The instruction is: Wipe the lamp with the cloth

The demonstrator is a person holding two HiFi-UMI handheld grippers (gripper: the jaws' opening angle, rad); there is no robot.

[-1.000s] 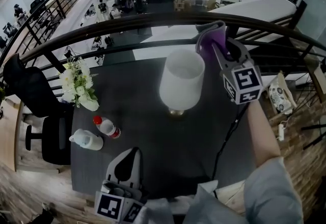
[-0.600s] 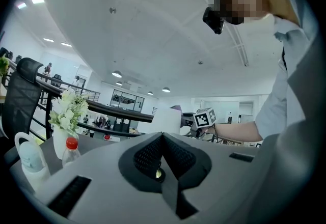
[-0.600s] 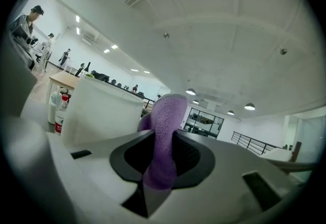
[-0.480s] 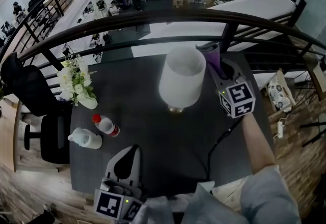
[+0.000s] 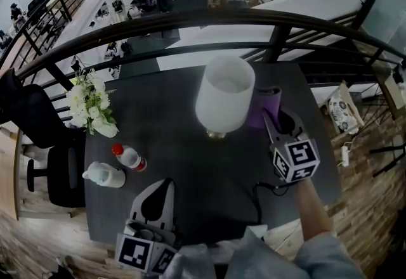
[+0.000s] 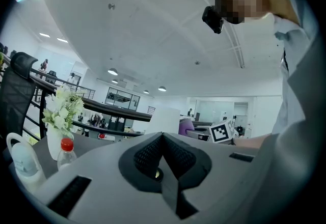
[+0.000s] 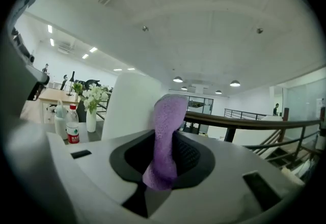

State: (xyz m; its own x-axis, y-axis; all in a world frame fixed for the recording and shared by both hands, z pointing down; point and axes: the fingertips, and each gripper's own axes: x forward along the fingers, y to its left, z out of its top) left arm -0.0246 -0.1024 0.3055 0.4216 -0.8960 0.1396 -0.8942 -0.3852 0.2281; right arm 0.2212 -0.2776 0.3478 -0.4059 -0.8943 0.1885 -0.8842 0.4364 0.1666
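Head view: white drum-shaded lamp (image 5: 225,97) on the dark counter (image 5: 171,125), purple fleecy cloth (image 5: 265,106) just beside it at 3 o'clock. Left gripper view: left gripper (image 6: 162,139) jaws pressed together, empty. Right gripper view: right gripper (image 7: 165,141) jaws pinch the cloth.

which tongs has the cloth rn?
The right tongs: shut on the purple cloth, up beside the lamp. The left tongs are shut with nothing between them, low at the near table edge.
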